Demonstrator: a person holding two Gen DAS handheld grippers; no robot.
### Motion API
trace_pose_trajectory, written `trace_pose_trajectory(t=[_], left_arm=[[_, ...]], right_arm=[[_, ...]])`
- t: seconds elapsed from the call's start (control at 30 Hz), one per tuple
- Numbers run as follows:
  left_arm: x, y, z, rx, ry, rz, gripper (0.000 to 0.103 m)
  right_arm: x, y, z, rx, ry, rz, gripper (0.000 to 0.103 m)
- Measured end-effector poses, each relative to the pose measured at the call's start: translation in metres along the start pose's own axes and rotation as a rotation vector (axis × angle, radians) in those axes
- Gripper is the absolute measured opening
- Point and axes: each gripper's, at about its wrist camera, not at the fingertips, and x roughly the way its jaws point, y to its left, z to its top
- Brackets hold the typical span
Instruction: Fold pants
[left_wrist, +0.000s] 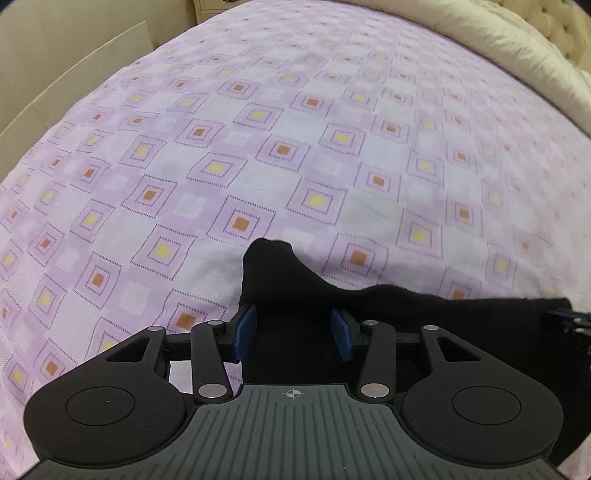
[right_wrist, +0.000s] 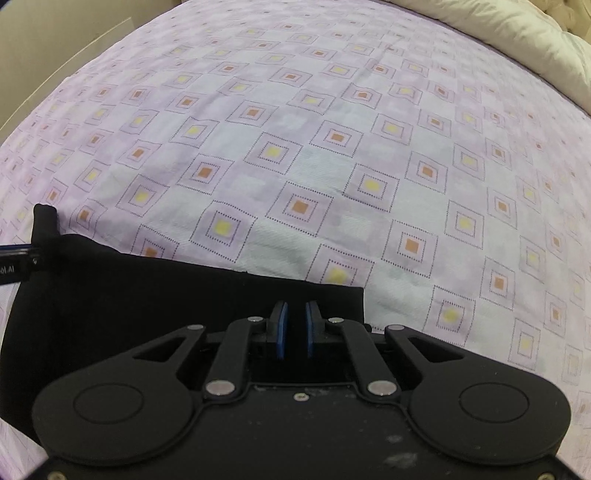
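Black pants lie on the purple patterned bed sheet. In the left wrist view one corner of the cloth stands up just beyond my left gripper, whose blue pads are wide apart with black cloth between them. In the right wrist view the pants spread flat to the left. My right gripper sits over their right edge, pads nearly together with a narrow gap. The left gripper's tip shows at the far left edge, by the raised corner.
A cream duvet is bunched along the far right of the bed and shows in the right wrist view too. A beige wall or headboard panel runs along the left side. The sheet stretches ahead.
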Motion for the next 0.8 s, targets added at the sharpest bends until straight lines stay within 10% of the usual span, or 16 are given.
trace_pose_trajectory(t=[0.27, 0.8], left_arm=[[-0.026, -0.004, 0.000, 0.035, 0.029, 0.066, 0.043], [-0.155, -0.048, -0.074, -0.023, -0.046, 0.109, 0.043]], right_arm=[[-0.006, -0.011, 0.009, 0.042, 0.017, 0.009, 0.009], [-0.161, -0.012, -0.068, 0.075, -0.157, 0.090, 0.069]])
